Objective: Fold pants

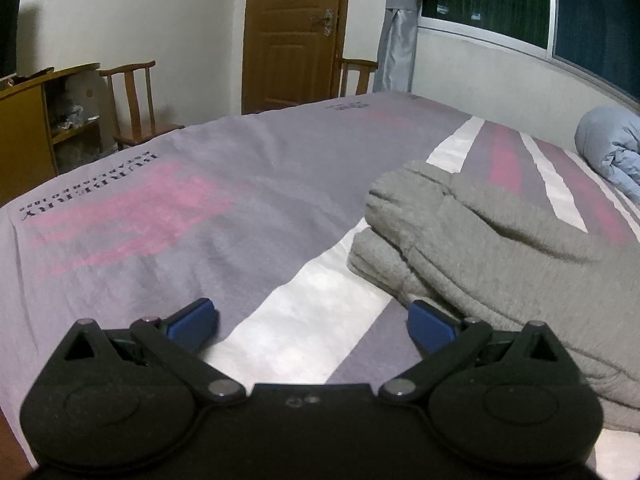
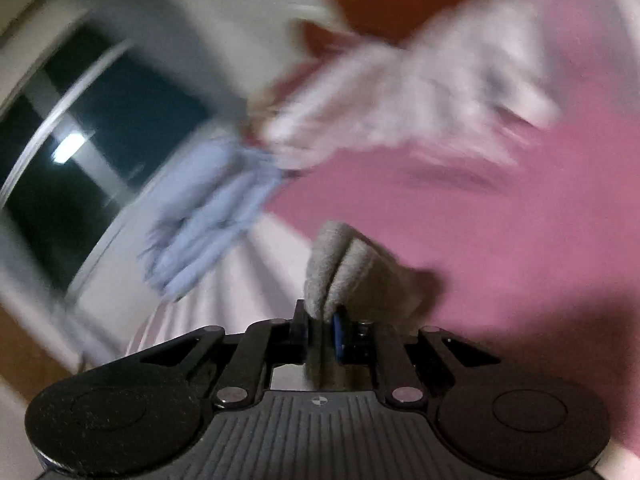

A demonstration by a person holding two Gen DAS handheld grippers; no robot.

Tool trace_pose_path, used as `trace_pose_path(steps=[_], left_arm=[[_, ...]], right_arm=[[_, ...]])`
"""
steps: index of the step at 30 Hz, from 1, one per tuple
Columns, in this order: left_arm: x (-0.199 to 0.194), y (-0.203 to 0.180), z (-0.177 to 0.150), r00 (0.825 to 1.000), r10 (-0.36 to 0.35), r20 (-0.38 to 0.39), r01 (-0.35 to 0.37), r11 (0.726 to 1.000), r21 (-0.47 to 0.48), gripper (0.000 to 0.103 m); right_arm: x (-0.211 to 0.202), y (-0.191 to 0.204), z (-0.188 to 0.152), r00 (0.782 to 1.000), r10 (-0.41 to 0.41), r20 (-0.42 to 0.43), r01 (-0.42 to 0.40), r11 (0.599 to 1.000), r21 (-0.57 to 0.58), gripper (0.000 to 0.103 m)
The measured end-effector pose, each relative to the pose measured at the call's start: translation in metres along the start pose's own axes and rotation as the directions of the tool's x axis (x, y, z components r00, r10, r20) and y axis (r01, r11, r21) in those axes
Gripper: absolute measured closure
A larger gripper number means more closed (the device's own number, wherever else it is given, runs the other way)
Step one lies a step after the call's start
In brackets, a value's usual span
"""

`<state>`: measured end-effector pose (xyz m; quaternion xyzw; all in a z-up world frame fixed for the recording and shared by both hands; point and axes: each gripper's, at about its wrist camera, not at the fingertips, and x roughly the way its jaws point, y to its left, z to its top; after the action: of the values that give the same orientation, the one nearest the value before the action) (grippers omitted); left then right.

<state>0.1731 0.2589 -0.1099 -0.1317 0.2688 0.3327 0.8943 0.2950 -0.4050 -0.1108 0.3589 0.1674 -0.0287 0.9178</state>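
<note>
The grey fleece pants [image 1: 480,248] lie partly folded in thick layers on the right side of the bed. My left gripper [image 1: 312,322] hovers low over the sheet just left of them, open, its blue pads [image 1: 192,320] wide apart with nothing between. Its right pad nearly touches the pants' near edge. In the blurred right wrist view, my right gripper [image 2: 322,326] is shut on a bunched fold of the grey pants [image 2: 340,264], which stick up from between the pads.
The bed sheet [image 1: 200,200] is grey-purple with pink patches and white stripes. A blue-grey duvet [image 1: 612,148] is bundled at the far right, by the window. Wooden chairs [image 1: 136,104], a cabinet [image 1: 24,136] and a door [image 1: 296,32] stand beyond the bed's far edge.
</note>
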Motion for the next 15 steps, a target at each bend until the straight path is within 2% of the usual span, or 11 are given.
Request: trace_pose_path(steps=[1,3,5,7,9,10,11,12,13,14,15], left_arm=[[0.000,0.001,0.000,1.000,-0.006,0.001,0.006,1.000,-0.005,0.006],[-0.001,0.004,0.000,1.000,-0.016,0.001,0.016,1.000,-0.016,0.006],[-0.002,0.006,0.000,1.000,-0.028,0.000,0.028,0.999,-0.026,0.006],[-0.002,0.009,0.000,0.999,-0.041,0.000,0.041,0.999,-0.033,0.006],[-0.002,0.012,0.000,0.998,-0.056,0.001,0.056,0.997,-0.048,0.006],[-0.002,0.014,0.000,0.998,-0.062,0.000,0.062,0.997,-0.054,0.006],[-0.002,0.015,0.000,0.998,-0.068,0.001,0.068,0.996,-0.059,0.006],[-0.001,0.016,0.000,0.997,-0.074,0.001,0.074,0.995,-0.060,0.006],[-0.001,0.017,0.000,0.997,-0.080,0.002,0.080,0.995,-0.060,0.006],[-0.002,0.017,-0.001,0.996,-0.087,0.003,0.087,0.995,-0.058,0.006],[-0.001,0.018,-0.001,0.995,-0.095,0.002,0.095,0.994,-0.056,0.006]], right_arm=[[0.001,0.032,-0.007,0.999,0.034,0.001,-0.034,0.994,-0.106,0.091],[0.005,0.093,-0.035,0.992,0.127,-0.025,-0.129,0.954,-0.270,0.091],[0.012,0.149,-0.077,0.972,0.215,-0.091,-0.234,0.894,-0.381,0.091],[0.023,0.196,-0.127,0.946,0.262,-0.193,-0.324,0.823,-0.467,0.091],[0.034,0.227,-0.186,0.899,0.292,-0.326,-0.429,0.736,-0.523,0.091],[0.044,0.238,-0.216,0.862,0.261,-0.436,-0.481,0.691,-0.539,0.091],[0.051,0.247,-0.246,0.821,0.182,-0.542,-0.514,0.649,-0.560,0.089],[0.044,0.251,-0.263,0.837,0.149,-0.527,-0.495,0.619,-0.610,0.082],[0.027,0.249,-0.268,0.855,0.205,-0.476,-0.495,0.595,-0.633,0.074],[0.018,0.245,-0.263,0.835,0.271,-0.479,-0.534,0.606,-0.589,0.057],[0.013,0.240,-0.258,0.817,0.308,-0.488,-0.560,0.627,-0.541,0.050]])
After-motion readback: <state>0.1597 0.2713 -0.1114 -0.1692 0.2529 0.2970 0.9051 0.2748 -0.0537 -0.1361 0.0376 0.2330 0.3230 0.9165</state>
